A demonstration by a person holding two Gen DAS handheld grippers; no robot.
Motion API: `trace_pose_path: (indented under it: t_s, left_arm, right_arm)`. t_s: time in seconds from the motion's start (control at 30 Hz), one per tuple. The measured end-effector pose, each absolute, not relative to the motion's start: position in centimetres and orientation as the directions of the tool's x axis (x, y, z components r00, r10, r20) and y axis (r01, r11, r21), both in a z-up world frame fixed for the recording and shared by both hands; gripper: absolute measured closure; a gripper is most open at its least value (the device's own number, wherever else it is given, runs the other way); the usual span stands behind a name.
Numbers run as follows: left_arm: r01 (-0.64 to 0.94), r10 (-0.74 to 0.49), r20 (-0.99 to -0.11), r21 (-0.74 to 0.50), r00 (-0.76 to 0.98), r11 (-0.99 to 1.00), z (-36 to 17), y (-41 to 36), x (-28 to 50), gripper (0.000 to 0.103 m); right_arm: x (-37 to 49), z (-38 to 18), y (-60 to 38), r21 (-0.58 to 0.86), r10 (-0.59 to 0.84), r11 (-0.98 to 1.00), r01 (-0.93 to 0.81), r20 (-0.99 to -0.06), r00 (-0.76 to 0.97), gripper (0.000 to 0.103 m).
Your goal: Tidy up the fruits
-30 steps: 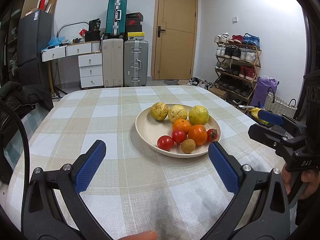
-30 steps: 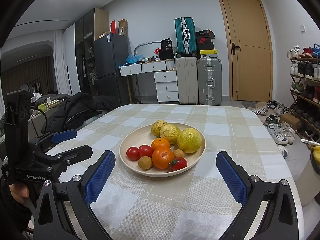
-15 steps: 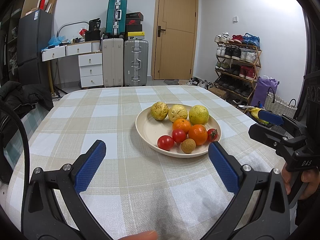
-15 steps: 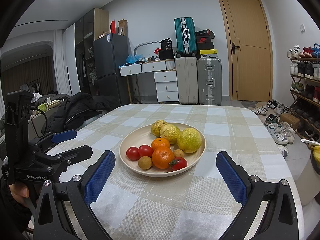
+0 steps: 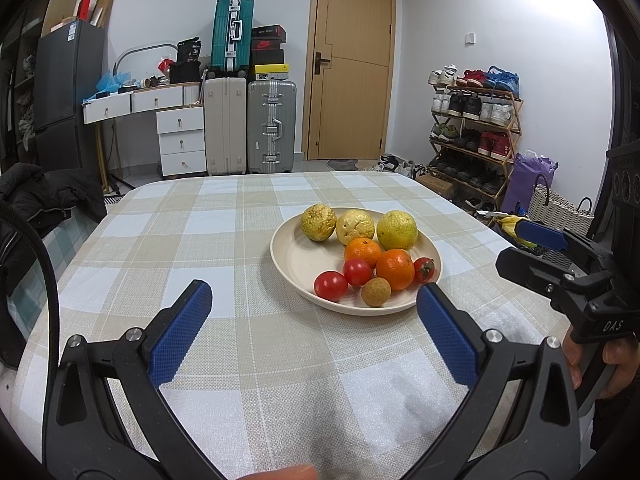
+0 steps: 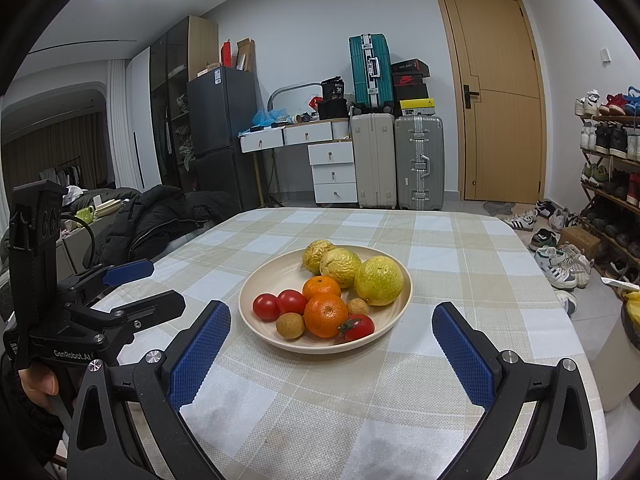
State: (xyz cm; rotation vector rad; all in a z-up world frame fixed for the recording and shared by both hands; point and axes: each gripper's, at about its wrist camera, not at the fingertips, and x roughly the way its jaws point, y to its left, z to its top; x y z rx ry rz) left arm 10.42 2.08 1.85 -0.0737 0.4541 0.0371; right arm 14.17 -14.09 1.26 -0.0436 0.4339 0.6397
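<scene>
The bench [image 5: 224,360] carries a woven cloth checked in beige, white and pale blue, and its far corners are rounded. Behind it stand a tan wooden door [image 5: 352,64], a white drawer unit [image 5: 180,140], a dark fridge [image 6: 220,128], two ribbed hard-shell suitcases with a teal one [image 5: 232,32] stacked above, and a wooden shoe rack [image 5: 472,128] loaded with trainers. A black padded jacket [image 6: 160,216] lies at the bench's left edge.

A round, shallow, cream plate [image 5: 292,256] with a matte finish sits on the bench right of centre. It holds all the fruit: three yellow-green wrinkled fruits [image 5: 396,230] along the far rim, two glossy oranges [image 5: 394,268] in the middle, three smooth red tomatoes [image 5: 330,285], and small tan rough-skinned balls [image 5: 375,291] at the near rim.

The left tongs [image 5: 312,304] are spread wide and hold nothing, hovering short of the plate; their pads are blue with a dimpled grain on black frames. The right tongs [image 6: 332,328] are likewise spread wide and empty, with the plate's near rim between the tips.

Legible markings: "GenRobot.AI" on the left tool's body in the right wrist view, "DAS" on the right tool in the left wrist view. Other labels are too small to read.
</scene>
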Motion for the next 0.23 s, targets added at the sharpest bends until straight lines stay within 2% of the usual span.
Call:
trace_pose_path:
  t_s: [0.23]
  left_arm:
    - [-0.053, 0.021, -0.435, -0.061, 0.9, 0.997, 1.6, 1.81, 10.2, 0.001]
  right_arm:
    - [14.15, 1.28, -14.13, 0.091, 0.568, 0.805, -0.587, -0.404, 0.717, 0.0]
